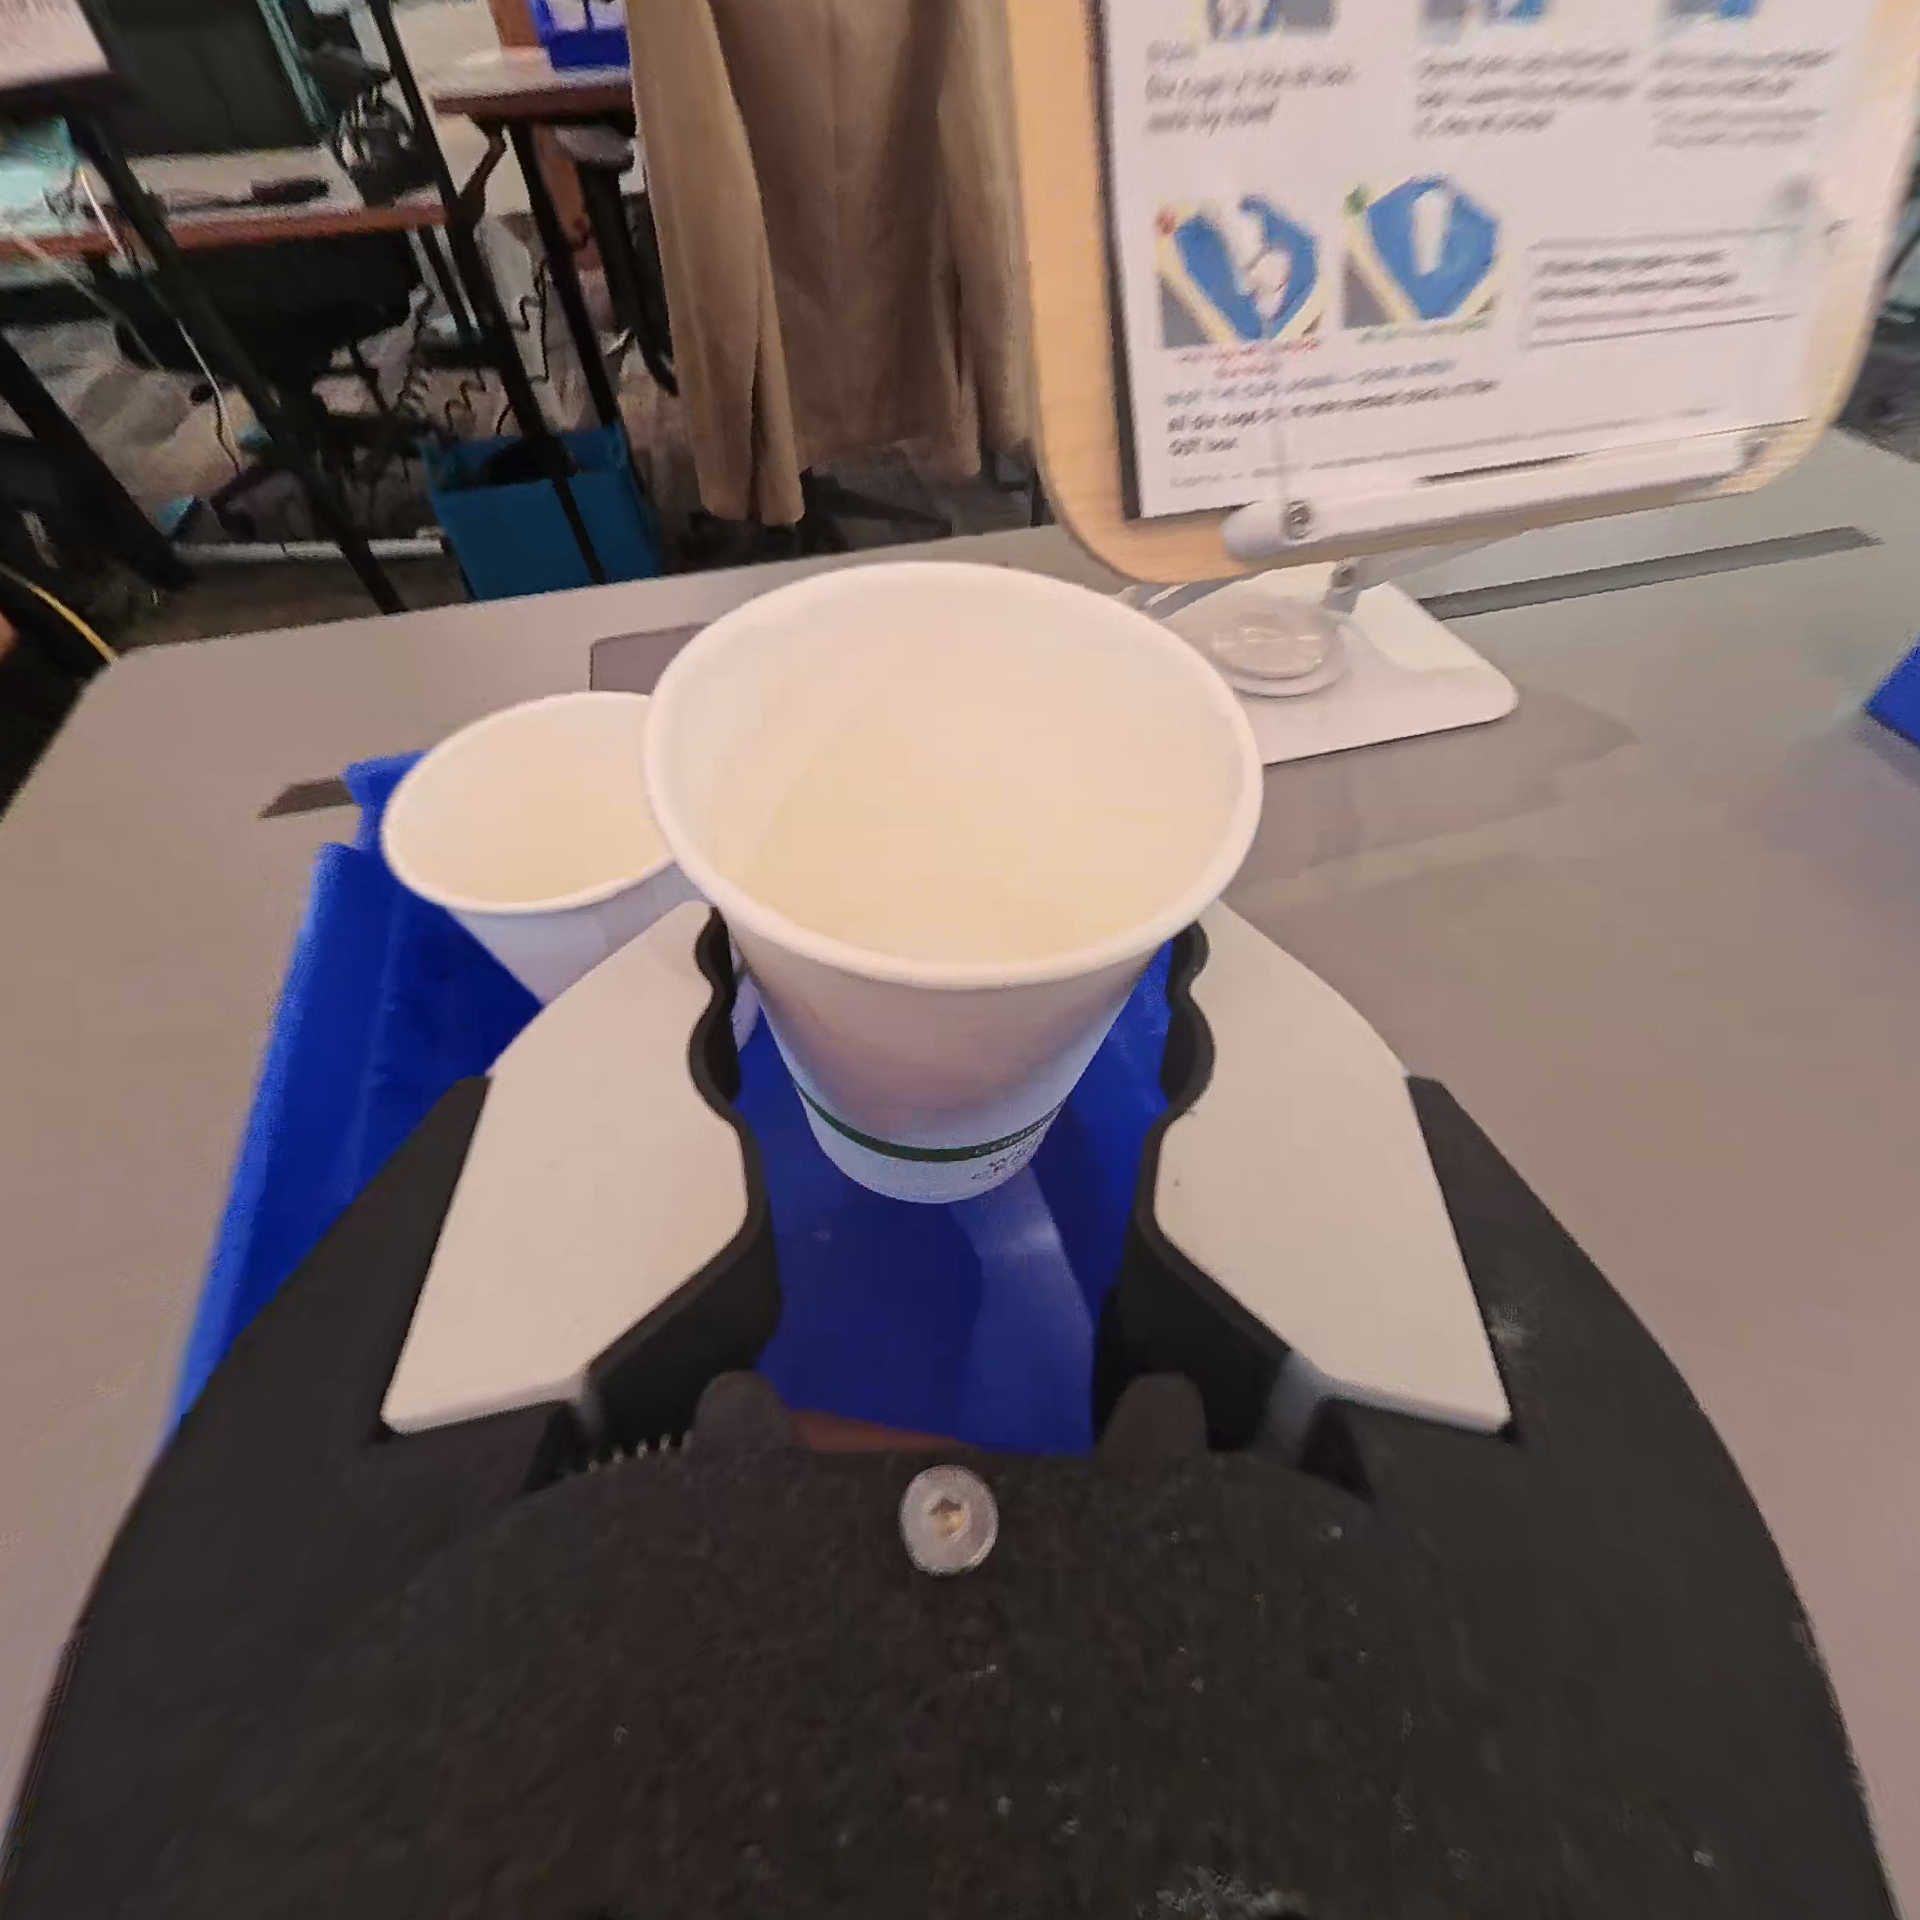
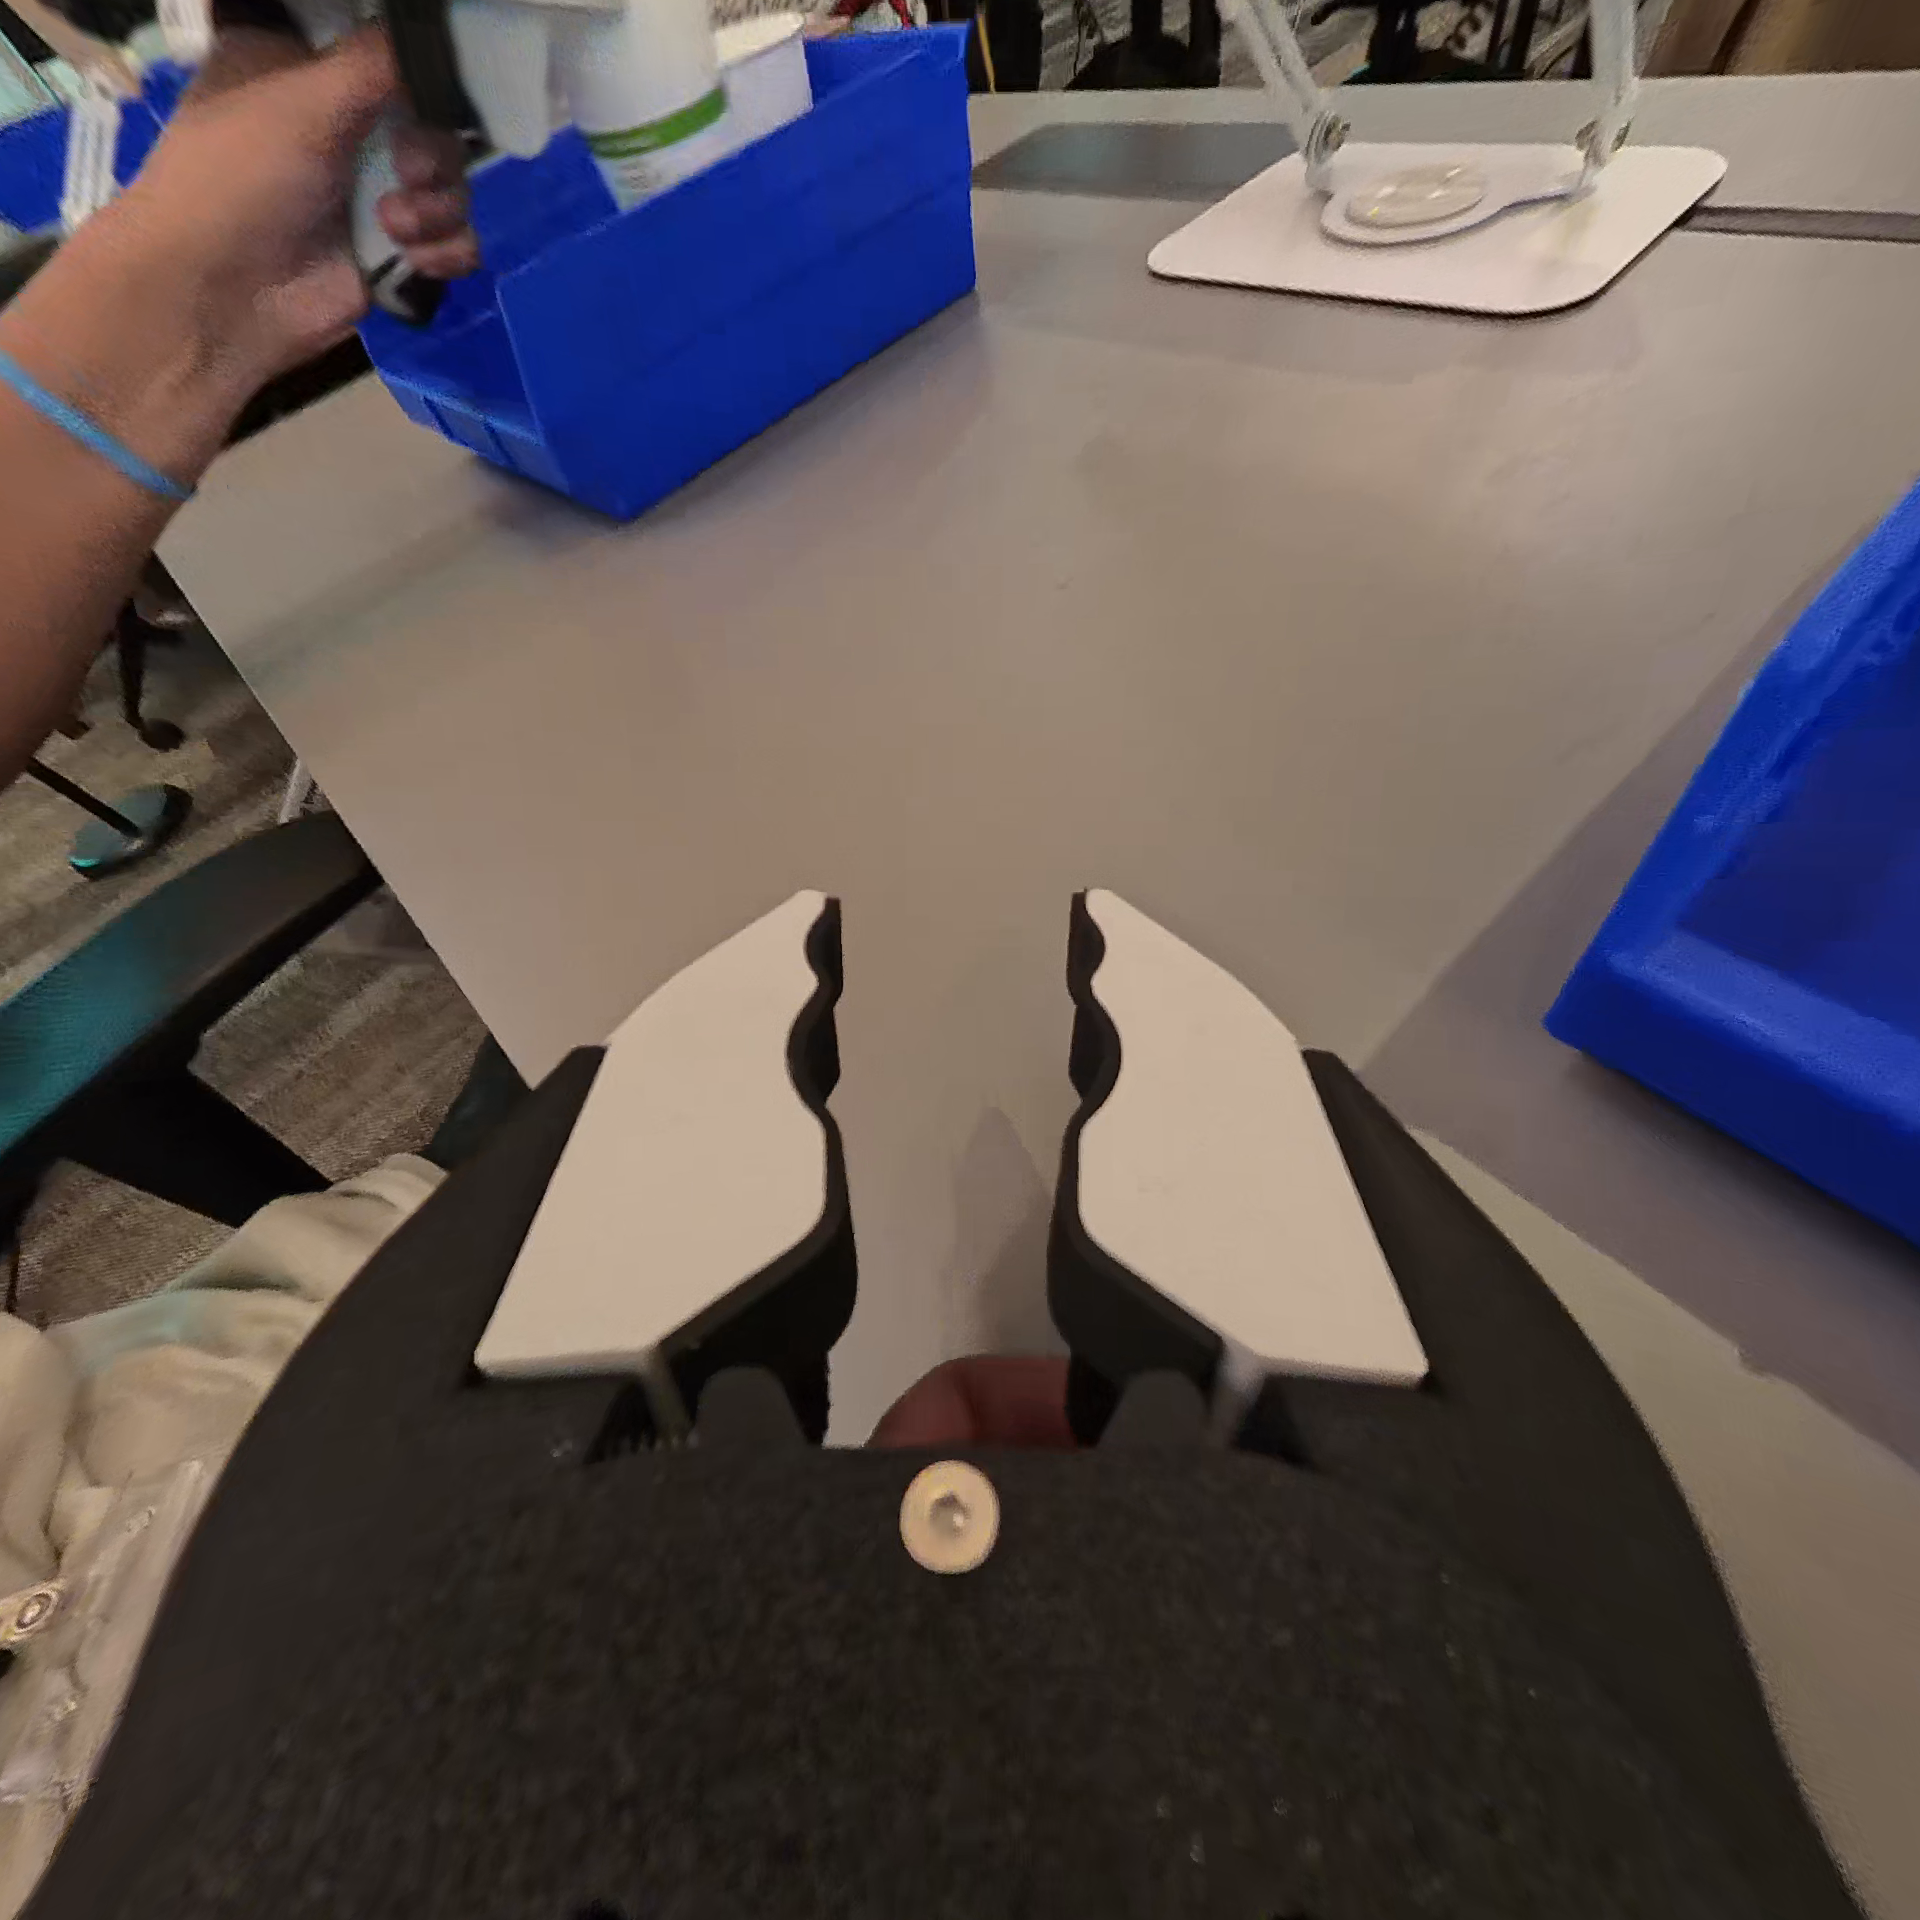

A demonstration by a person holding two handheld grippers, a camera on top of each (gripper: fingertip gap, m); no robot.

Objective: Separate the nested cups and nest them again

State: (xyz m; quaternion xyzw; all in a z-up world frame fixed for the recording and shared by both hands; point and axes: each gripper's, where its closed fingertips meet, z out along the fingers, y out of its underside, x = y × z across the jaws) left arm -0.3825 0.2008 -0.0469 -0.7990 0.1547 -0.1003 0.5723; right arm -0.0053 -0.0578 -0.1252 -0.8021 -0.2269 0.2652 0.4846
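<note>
Holding: left gripper (image 1: 951,1023) clamped on paper cup (image 1: 951,883) above blue bin (image 1: 343,1018), beside second cup (image 1: 520,831).
Right gripper (image 2: 954,997): fingers apart, empty, likely waiting.

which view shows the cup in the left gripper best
The left wrist view: the white paper cup with a green band fills the frame between the left gripper fingers, open mouth visible. The right wrist view shows only its lower part, far off above the blue plastic bin.

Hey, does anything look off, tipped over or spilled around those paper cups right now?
Nothing spilled or damaged. The near paper cup sits between the left gripper's fingers, tilted, above the blue bin. A second cup behind it leans too. The right gripper is open and empty.
</note>
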